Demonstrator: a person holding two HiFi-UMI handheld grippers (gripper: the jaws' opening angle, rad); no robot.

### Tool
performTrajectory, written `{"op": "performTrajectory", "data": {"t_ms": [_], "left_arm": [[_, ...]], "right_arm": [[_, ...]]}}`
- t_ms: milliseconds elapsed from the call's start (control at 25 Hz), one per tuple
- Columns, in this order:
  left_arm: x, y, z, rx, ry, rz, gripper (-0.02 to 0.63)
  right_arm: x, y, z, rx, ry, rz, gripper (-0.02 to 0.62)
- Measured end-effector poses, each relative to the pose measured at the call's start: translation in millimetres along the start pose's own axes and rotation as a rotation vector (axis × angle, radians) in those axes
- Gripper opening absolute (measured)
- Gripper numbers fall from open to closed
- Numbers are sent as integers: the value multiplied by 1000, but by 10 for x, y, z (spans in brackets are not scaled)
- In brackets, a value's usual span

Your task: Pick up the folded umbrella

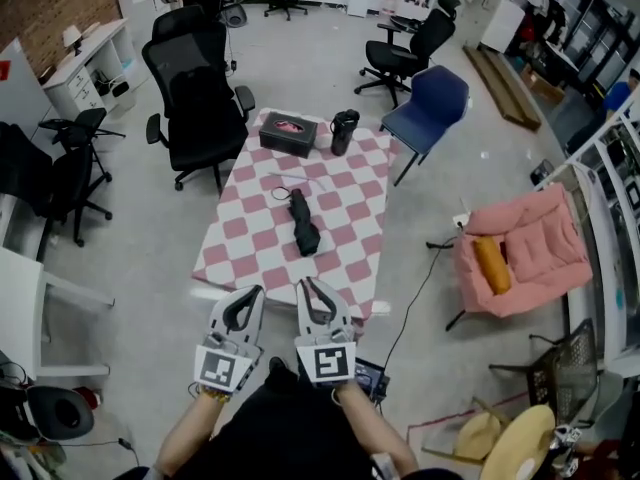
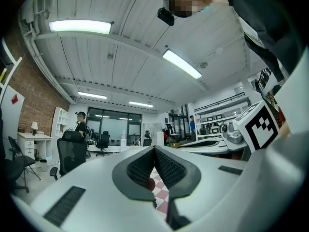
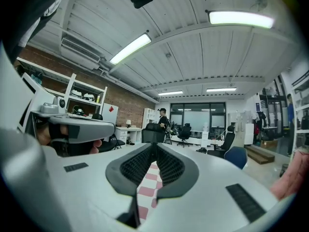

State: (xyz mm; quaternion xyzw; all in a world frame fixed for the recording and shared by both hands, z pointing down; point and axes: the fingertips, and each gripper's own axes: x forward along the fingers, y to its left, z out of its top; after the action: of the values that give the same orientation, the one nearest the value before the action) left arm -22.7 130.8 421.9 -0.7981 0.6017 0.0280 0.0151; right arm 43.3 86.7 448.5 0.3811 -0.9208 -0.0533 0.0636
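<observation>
Black ribbed pads on your left gripper [image 1: 252,293] are pressed together with nothing between them. Your right gripper [image 1: 308,286] is closed and empty in the same way. Both hover at the near edge of the table [image 1: 235,240], well short of the folded umbrella [image 1: 303,224], which lies near the middle of the checked cloth.

Reach it with the tongs closed like this and you will likely just shove it along the cloth, so spread one pair first. The thin cord loop [image 1: 283,193] at its far end, slightly to the left, could catch a jaw tip. The canopy looks soft and loosely wrapped, so a pinch on fabric alone would probably sag or slip; bite across the whole body instead. Come in too low and you may nip the cloth too, dragging the tissue box [image 1: 288,133] and the black mug [image 1: 343,131] at the far end.

The tissue box is a dark, flat rectangle with a pink opening. The umbrella is a short, lumpy black bundle, matte and creased. The mug is a tall, hard cylinder. The pink-and-white cloth hangs over the table's edges and looks smooth.
</observation>
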Motion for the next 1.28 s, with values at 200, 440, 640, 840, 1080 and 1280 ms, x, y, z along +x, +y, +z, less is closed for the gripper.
{"op": "performTrajectory", "data": {"t_ms": [200,440,640,840,1080,1280], "left_arm": [[377,183,-106,8,16,14,14],[958,367,-202,7,27,40,14],[1298,443,-254,2,28,55,14],[1497,513,-386,-22,53,58,14],[1733,724,-549,-36,46,0,14],[1848,882,-535,-27,43,-70,14]], "right_arm": [[403,-230,-149,34,1,10,20],[923,-725,-270,47,16,24,20],[1267,-1032,-261,68,6,47,20],[1476,-1131,-485,63,54,48,20],[1839,-1160,-785,38,141,36,20],[2158,-1169,-1230,41,261,37,90]]}}
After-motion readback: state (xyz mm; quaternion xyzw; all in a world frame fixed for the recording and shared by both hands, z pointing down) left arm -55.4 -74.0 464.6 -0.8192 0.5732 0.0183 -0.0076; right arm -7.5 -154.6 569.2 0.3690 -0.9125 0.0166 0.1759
